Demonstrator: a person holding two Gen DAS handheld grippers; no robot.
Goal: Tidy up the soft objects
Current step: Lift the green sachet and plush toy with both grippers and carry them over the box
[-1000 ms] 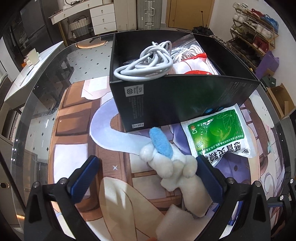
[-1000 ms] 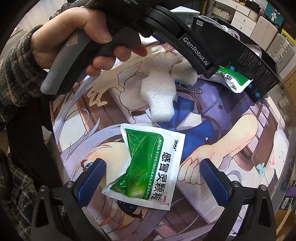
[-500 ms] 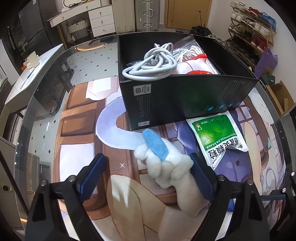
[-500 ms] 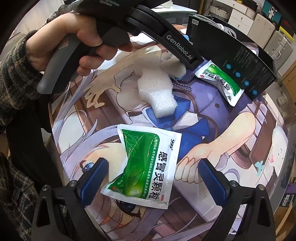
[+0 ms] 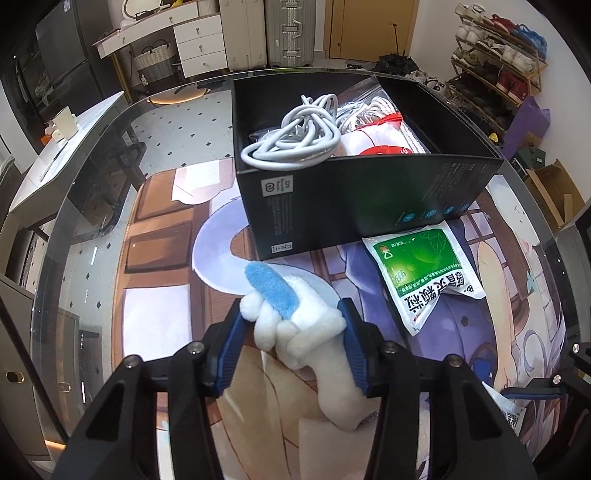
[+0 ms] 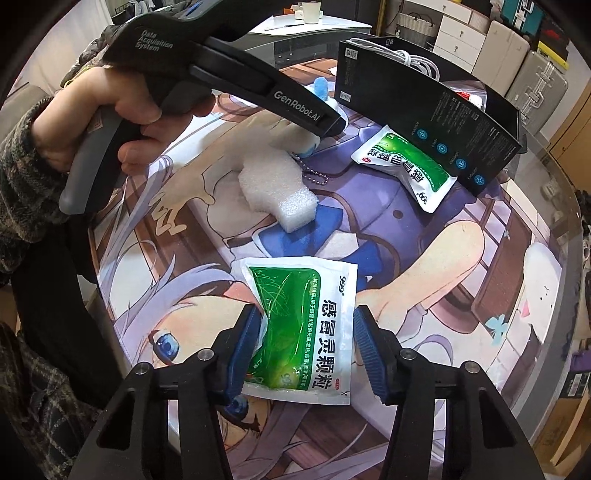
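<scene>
Both my wrist views are bright and evenly lit by indoor light from overhead, with only soft shadows. The fisheye bends everything hard at the rim, where the corners go black. The glass table edge (image 5: 92, 155) mirrors the room. My green sachet (image 6: 306, 325) shines with glare on its foil. Focus stays sharp in the middle, softer towards the borders

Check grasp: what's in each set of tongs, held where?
Both closing: left tongs across the plush toy mid-body; right tongs on the green sachet, side edges.

Shoe rack (image 5: 506, 59), white drawers (image 5: 199, 48), suitcase (image 5: 288, 31)
</scene>
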